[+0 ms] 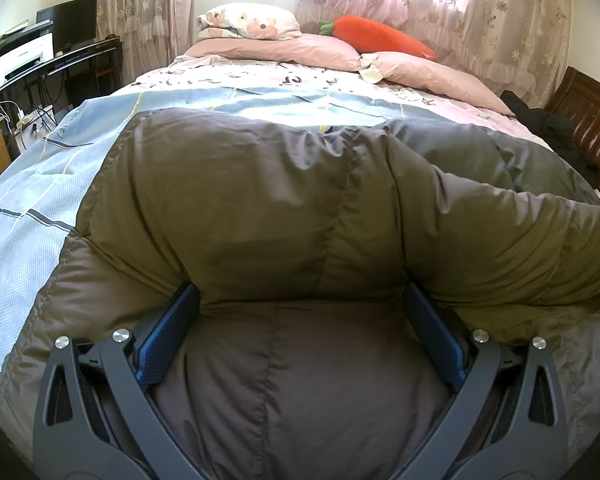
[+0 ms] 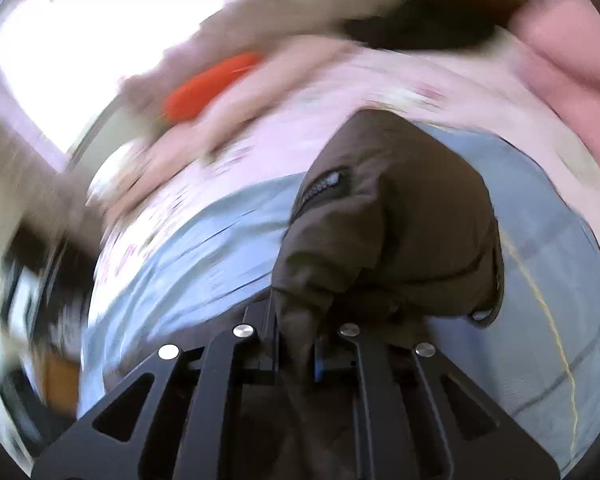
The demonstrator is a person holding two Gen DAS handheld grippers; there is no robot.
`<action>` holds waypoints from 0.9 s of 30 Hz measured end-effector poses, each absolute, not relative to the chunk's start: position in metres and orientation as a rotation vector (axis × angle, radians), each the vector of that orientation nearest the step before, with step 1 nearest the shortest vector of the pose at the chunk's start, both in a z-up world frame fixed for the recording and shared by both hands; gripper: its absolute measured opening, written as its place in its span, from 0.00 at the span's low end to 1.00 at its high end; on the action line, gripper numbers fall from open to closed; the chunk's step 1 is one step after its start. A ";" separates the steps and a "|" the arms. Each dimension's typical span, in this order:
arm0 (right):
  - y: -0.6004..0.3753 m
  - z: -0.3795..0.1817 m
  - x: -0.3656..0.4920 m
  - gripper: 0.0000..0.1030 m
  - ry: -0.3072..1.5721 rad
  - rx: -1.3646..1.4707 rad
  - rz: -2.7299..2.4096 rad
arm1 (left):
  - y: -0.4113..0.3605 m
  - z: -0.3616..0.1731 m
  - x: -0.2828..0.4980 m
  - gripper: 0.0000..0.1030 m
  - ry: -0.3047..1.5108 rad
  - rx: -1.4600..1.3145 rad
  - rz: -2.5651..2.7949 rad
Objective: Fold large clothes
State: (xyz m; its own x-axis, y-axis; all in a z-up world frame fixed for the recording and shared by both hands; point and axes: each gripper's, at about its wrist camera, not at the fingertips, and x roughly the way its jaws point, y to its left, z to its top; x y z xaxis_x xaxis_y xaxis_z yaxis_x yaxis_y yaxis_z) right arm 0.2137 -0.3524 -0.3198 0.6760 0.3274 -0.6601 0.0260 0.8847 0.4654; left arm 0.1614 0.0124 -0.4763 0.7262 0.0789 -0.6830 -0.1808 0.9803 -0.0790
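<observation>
left gripper (image 1: 300,320) low over the puffy brown jacket (image 1: 260,208), jaws spread wide, right gripper (image 2: 296,344) tilted, clamped tight on a jacket bunch, blurry bed (image 2: 188,256) behind

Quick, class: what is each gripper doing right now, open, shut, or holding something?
Left gripper: open, fingers wide apart around a bulge of the brown jacket.
Right gripper: shut on a bunched part of the jacket.
</observation>
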 end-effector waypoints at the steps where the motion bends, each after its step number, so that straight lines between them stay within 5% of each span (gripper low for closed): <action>1: -0.334 -0.322 0.210 0.12 0.829 0.453 0.244 | 0.013 -0.476 0.161 0.98 0.745 -0.144 0.143; 10: -0.154 -0.395 0.120 0.14 0.978 -0.181 0.428 | 0.014 -0.475 0.160 0.98 0.742 -0.147 0.137; 12: -0.161 -0.395 0.117 0.33 1.026 -0.094 0.437 | 0.014 -0.475 0.160 0.98 0.739 -0.151 0.132; 14: -0.168 -0.388 0.118 0.65 1.044 -0.063 0.451 | 0.014 -0.475 0.159 0.98 0.737 -0.152 0.131; 17: -0.186 -0.358 0.115 0.80 1.016 0.010 0.433 | 0.014 -0.475 0.159 0.98 0.738 -0.154 0.131; 20: -0.205 -0.322 0.114 0.90 0.980 0.108 0.466 | 0.015 -0.473 0.159 0.98 0.757 -0.149 0.132; 27: -0.211 -0.281 0.108 0.95 0.913 0.188 0.414 | 0.042 -0.420 0.130 0.98 0.838 -0.126 0.202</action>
